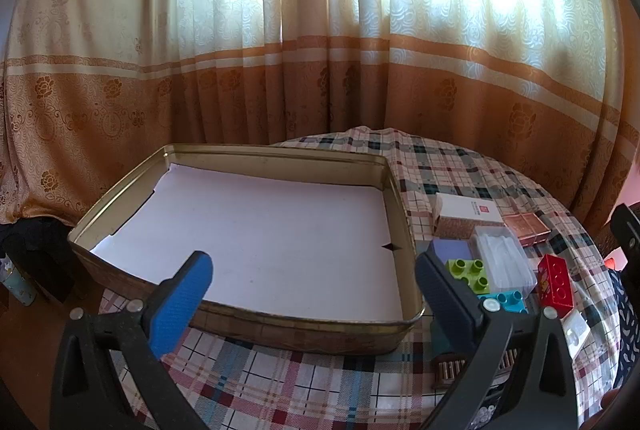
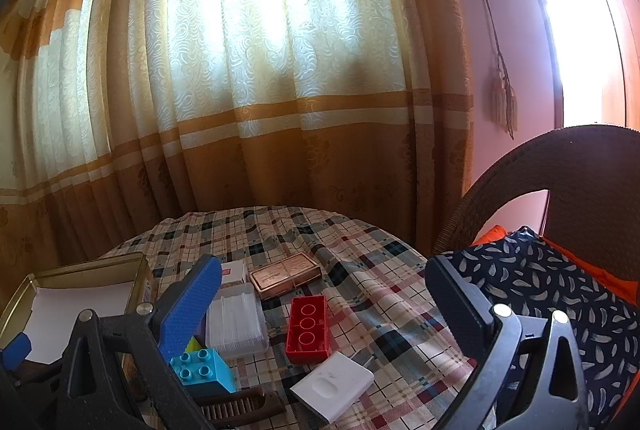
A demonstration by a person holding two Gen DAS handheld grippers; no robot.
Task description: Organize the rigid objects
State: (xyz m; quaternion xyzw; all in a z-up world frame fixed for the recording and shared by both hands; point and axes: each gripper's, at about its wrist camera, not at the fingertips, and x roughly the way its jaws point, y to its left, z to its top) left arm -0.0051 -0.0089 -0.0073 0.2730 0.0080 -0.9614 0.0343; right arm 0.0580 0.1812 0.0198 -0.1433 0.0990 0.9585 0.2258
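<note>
- Rigid objects lie in a loose cluster on the plaid-covered surface [image 2: 360, 270], just right of a shallow gold tin [image 1: 248, 326] lined with white paper.
- Hard to make out: the purple box [image 1: 450, 250] is partly hidden behind the left claw's right finger in the left wrist view; a dark ribbed comb-like piece [image 2: 236, 404] is cut off by the claw frame, and what it is cannot be told for sure.
- The print on the white carton [image 1: 468, 216] is too small to read.
- In the cluster: a green studded brick [image 1: 468, 270], a cyan studded brick [image 2: 200, 370], a red brick [image 2: 307, 328] lying with its hollow underside up, a clear plastic case [image 2: 238, 324], a copper-coloured flat box [image 2: 286, 274] and a white charger-like block [image 2: 332, 386].
- The clear case touches the cyan brick's side; the red brick lies apart from the copper box, nearer the white block.
- The left claw [image 1: 312, 294] is spread wide, tilted down over the tin's near rim, nothing between its fingers.
- The right claw [image 2: 324, 310] is likewise spread wide and empty, hovering above the cluster with the red brick between its fingers in view but untouched.
- Behind: patterned curtains [image 2: 260, 90] and a wicker chair [image 2: 580, 166] with a feather-print cushion [image 2: 560, 290].
</note>
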